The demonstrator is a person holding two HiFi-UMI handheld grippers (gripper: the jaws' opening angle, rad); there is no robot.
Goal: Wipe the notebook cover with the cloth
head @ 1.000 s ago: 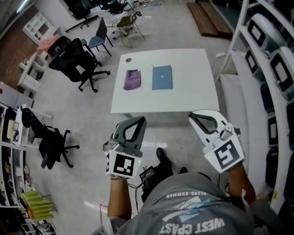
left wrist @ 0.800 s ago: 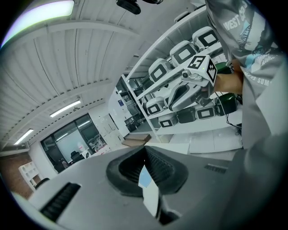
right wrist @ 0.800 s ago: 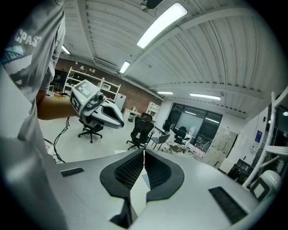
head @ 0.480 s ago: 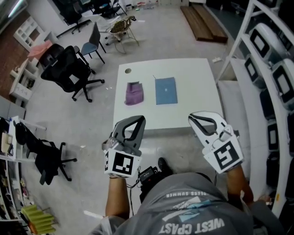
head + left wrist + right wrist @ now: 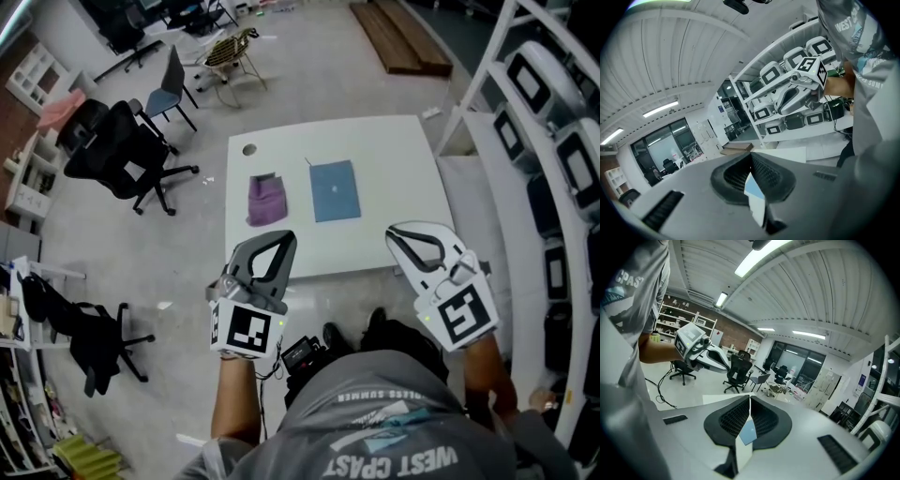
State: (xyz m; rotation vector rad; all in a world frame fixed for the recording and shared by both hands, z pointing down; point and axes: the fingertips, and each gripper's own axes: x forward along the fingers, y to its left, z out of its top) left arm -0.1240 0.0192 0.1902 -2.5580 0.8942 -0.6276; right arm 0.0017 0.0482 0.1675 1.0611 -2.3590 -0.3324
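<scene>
Table [image 5: 394,169] ahead; left gripper [image 5: 278,241], right gripper [image 5: 405,231] point forward (jaws together).

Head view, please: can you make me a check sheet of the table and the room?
Surface: white table, round hole near its far left corner.
Job's things: purple cloth left of the blue notebook, apart, both untouched.
Clutter: nothing seen.
Grippers: left gripper and right gripper both shut, empty, touching nothing.
Cables: black cable near the person's shoes.
Surroundings: black office chairs left, white shelving right.
</scene>
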